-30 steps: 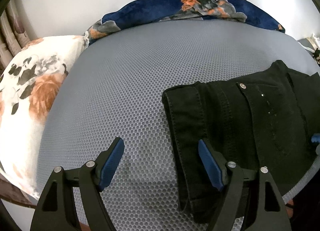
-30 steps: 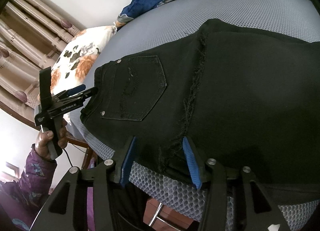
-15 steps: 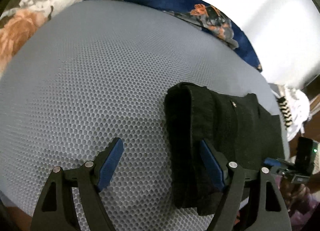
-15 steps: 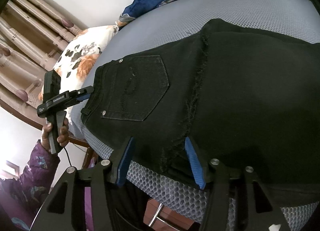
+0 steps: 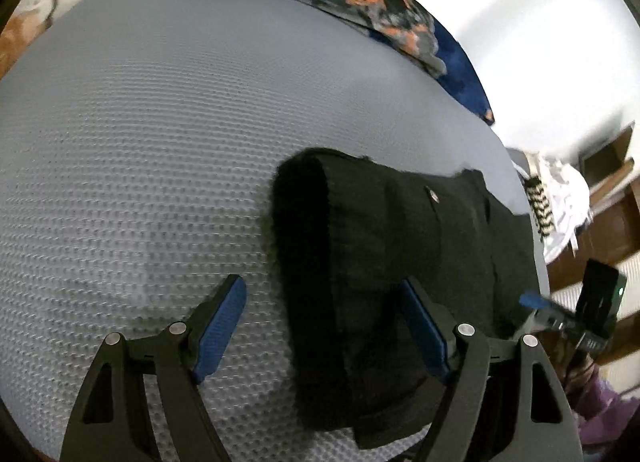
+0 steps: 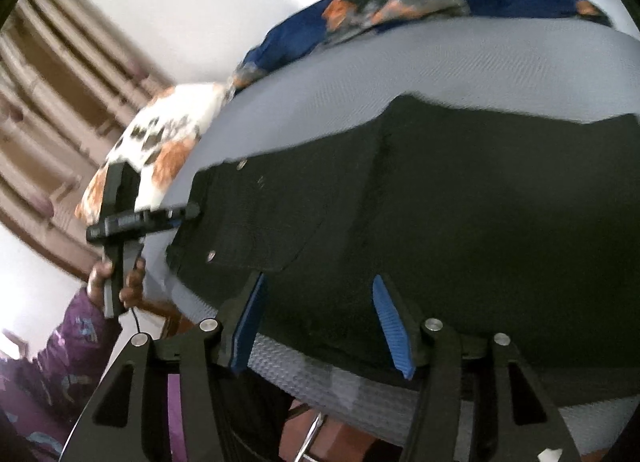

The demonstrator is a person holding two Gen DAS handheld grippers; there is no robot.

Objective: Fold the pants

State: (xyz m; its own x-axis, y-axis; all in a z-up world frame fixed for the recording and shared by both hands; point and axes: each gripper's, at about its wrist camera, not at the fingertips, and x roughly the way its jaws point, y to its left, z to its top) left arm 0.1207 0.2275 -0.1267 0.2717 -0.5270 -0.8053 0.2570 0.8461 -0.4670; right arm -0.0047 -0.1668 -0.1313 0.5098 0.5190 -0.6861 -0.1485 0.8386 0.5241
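Black pants (image 5: 400, 262) lie folded on the grey mesh mattress (image 5: 160, 162). Their waistband end faces my left gripper (image 5: 322, 302), which is open. Its left pad hangs over bare mesh and its right finger (image 5: 424, 326) over the fabric, with the waistband edge between the jaws and not pinched. In the right wrist view the pants (image 6: 460, 202) fill the middle, back pocket to the left. My right gripper (image 6: 319, 290) hovers at their near edge, its jaws opening, and no pad presses the cloth. The left gripper (image 6: 176, 216), held in a hand, sits at the waistband corner.
A blue floral blanket (image 5: 380, 2) lines the far side of the mattress. A white floral pillow (image 6: 160, 142) lies by the curtains (image 6: 52, 102). White cloth (image 5: 560, 198) and wooden furniture stand past the right end. The mattress's near edge (image 6: 360, 402) drops off under my right gripper.
The left gripper has rolled and swung, so the waistband is now seen end-on and more between its jaws. The right gripper's jaws have widened and it has lifted slightly.
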